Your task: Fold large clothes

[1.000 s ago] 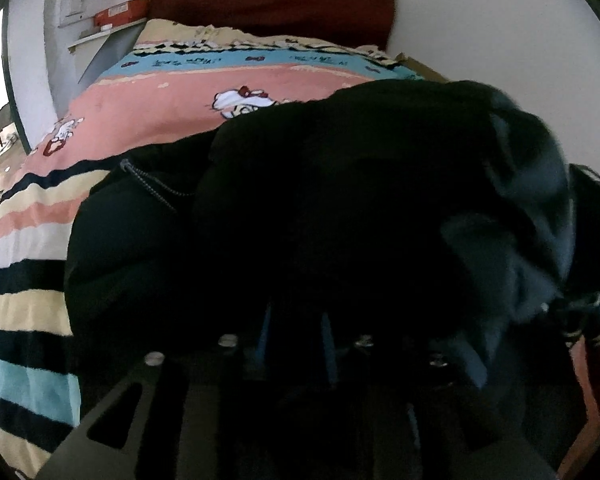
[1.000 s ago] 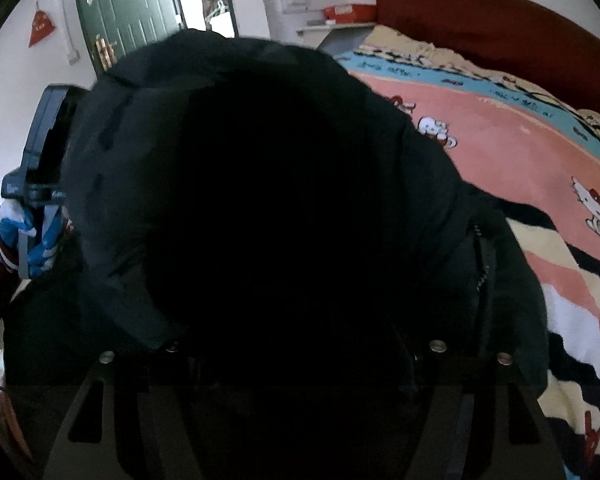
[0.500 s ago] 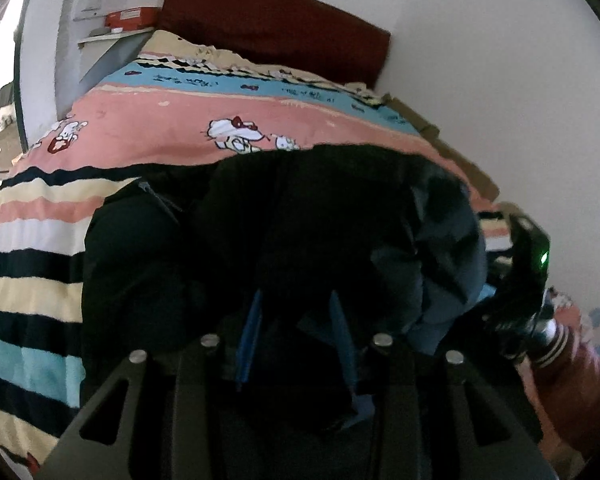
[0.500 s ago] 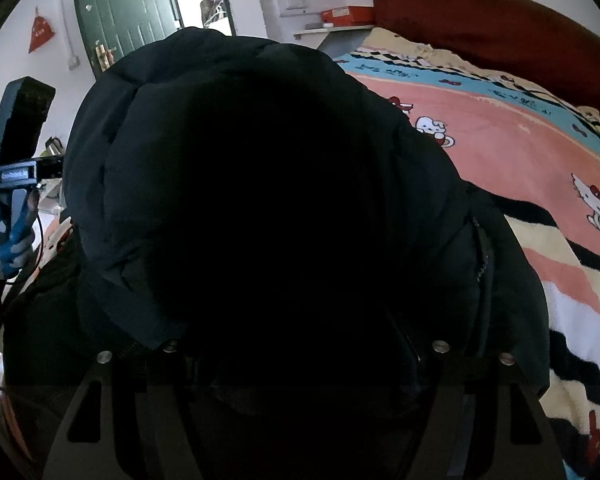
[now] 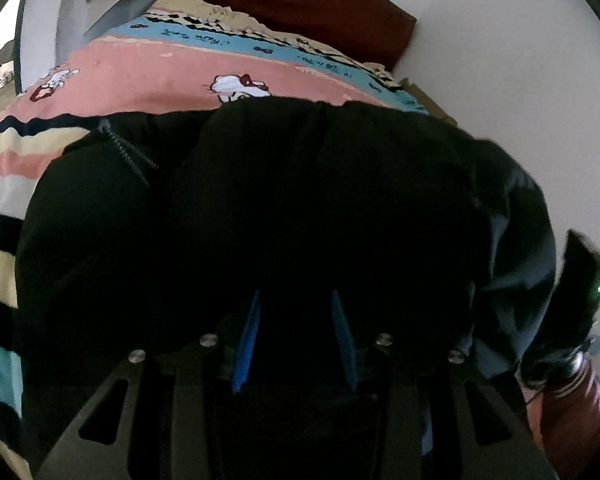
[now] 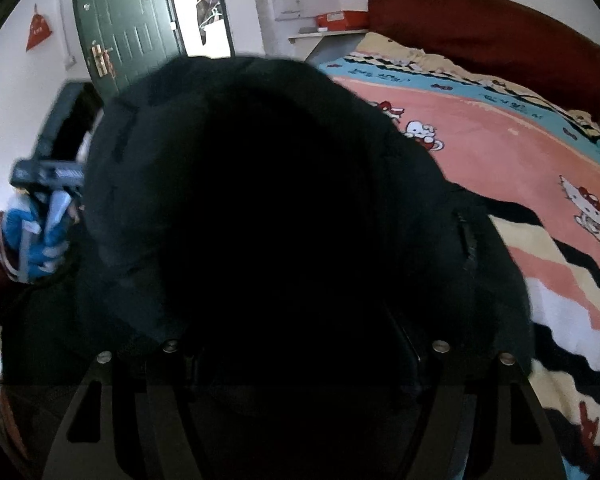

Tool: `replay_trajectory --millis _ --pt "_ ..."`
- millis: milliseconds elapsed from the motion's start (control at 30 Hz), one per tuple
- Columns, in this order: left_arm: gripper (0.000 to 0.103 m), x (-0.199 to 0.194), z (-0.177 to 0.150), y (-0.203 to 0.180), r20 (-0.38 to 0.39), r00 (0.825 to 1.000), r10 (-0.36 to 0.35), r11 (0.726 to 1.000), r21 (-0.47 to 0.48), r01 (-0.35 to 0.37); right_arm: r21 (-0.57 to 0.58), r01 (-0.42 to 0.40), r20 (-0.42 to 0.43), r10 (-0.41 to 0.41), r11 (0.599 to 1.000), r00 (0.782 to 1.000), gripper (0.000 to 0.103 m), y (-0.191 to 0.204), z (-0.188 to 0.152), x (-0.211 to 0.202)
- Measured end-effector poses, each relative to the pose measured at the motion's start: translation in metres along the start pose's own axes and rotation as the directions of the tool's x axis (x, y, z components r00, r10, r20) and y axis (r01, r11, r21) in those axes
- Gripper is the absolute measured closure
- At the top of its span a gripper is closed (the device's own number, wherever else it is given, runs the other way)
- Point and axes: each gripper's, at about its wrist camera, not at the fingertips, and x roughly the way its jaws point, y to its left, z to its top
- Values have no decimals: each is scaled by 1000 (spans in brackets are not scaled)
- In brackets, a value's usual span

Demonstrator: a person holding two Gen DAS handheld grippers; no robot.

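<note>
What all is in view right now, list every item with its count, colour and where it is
Padded jacket: one, black, bunched on the bed in front of both grippers.
Bedspread: one, pink, blue, cream and black stripes with cartoon cats, covering the bed.
Headboard: one, dark red, against the white wall.
Box: one, orange-red, on the shelf beside the headboard.
Door: one, dark green, open, far left.
Red hanging: one, on the wall left of the door.
Left hand: one, blue-gloved, holding the left gripper's handle.
Left gripper: blue finger pads apart, jacket between them.
Right gripper: fingertips hidden under the jacket.
</note>
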Motion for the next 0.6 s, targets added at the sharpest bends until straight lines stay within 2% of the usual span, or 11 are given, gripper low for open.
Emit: replay_trajectory --millis 133,200,267,333,467,600 --pt "68 -3 1 -6 -16 1000 24 998 52 -23 7 -7 61 6 1000 998 31 -1 9 -37" --pt "68 -2 2 -9 -25 999 37 997 76 -35 35 -20 137 15 999 991 30 -6 28 -60" --pt "68 -2 3 -10 -30 999 42 996 83 -40 57 -31 206 19 998 978 23 -11 54 -71" --pt "68 -4 3 -10 -27 999 43 995 87 -41 63 -11 237 -5 998 972 21 -14 76 -70" --pt "68 -15 7 -7 5 1000 30 997 69 -30 58 27 196 -38 998 980 21 -14 105 -33" --pt "68 -31 18 1 70 998 12 1000 26 -13 85 7 119 -17 996 993 21 -14 103 10"
